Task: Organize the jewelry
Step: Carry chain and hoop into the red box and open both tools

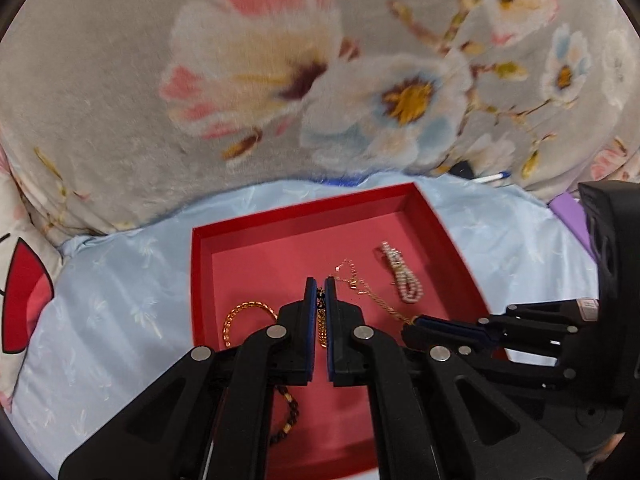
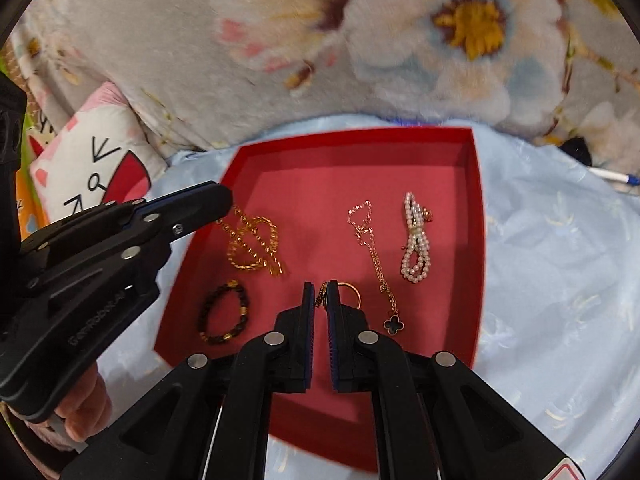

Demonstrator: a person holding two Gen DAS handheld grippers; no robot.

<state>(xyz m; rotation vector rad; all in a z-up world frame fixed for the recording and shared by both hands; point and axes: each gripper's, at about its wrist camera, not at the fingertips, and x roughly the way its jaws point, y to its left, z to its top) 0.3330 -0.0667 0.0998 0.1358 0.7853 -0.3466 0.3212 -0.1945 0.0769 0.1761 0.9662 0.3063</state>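
Note:
A red tray (image 2: 478, 184) lies on a light blue sheet and also shows in the left wrist view (image 1: 200, 264). My left gripper (image 1: 319, 286) is shut on a thick gold chain (image 1: 322, 326); in the right wrist view the chain (image 2: 252, 240) trails from its tip (image 2: 222, 196). My right gripper (image 2: 320, 292) is shut on a gold ring (image 2: 352, 292) with a dark beaded part. In the tray lie a dark bead bracelet (image 2: 224, 312), a thin chain with a black clover pendant (image 2: 376, 256) and a pearl strand (image 2: 416, 236).
A floral grey blanket (image 1: 280, 80) rises behind the tray. A cartoon cat pillow (image 2: 92, 160) lies at the left. A white pen with a blue cap (image 2: 612, 176) lies at the right on the blue sheet (image 2: 560, 280).

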